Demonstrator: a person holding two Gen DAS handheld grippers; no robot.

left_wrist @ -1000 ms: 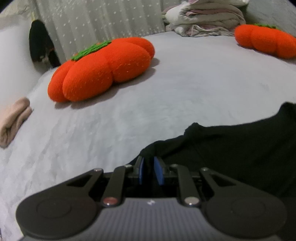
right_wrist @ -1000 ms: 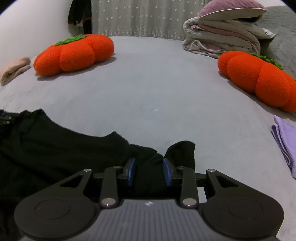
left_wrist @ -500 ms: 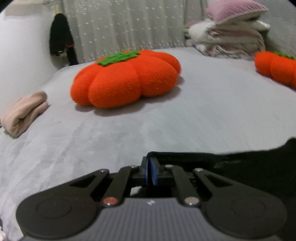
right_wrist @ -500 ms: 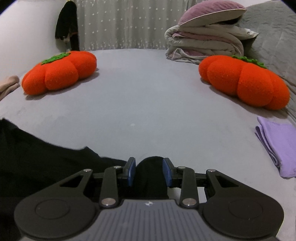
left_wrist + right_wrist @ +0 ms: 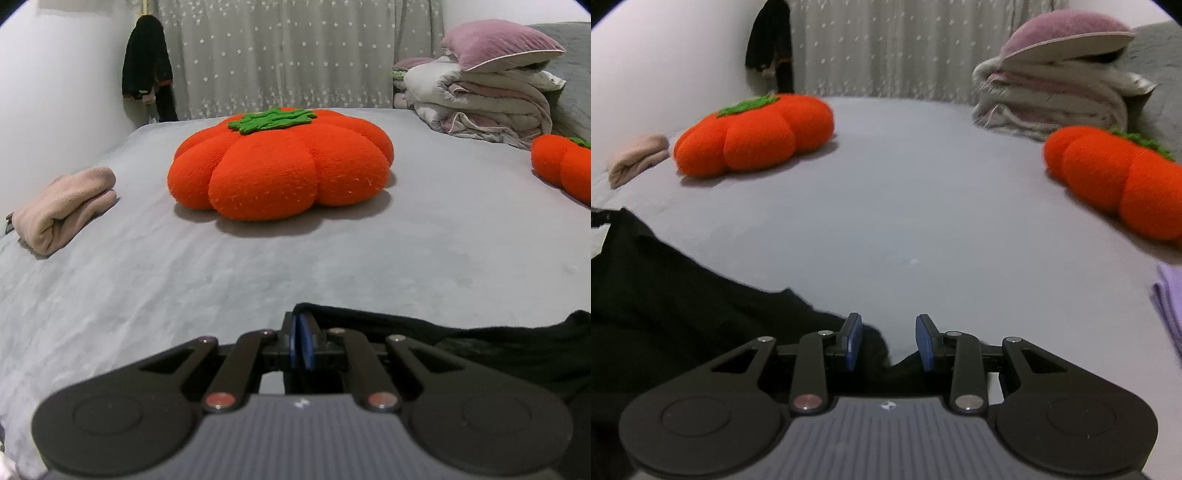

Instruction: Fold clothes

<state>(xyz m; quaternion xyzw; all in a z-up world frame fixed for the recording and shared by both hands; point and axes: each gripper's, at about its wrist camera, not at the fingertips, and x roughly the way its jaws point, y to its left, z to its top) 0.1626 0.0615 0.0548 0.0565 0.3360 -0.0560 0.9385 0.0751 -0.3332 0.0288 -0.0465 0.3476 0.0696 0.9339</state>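
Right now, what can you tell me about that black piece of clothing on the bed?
The black garment is soft, dark cloth, rumpled and unfolded, spread across the near part of the grey bed. The left gripper is shut on its edge. A bunched bit lies between the right gripper fingers, which stand apart. Its full shape is out of view.

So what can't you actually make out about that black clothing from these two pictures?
- What kind of garment the black garment is: in the left wrist view the left gripper covers its near part, and the right and bottom edges cut it off.
- Whether the right gripper grips it: in the right wrist view the cloth bunches low between the pads, contact unclear.
- How far it spreads: in the right wrist view it runs off the left edge.
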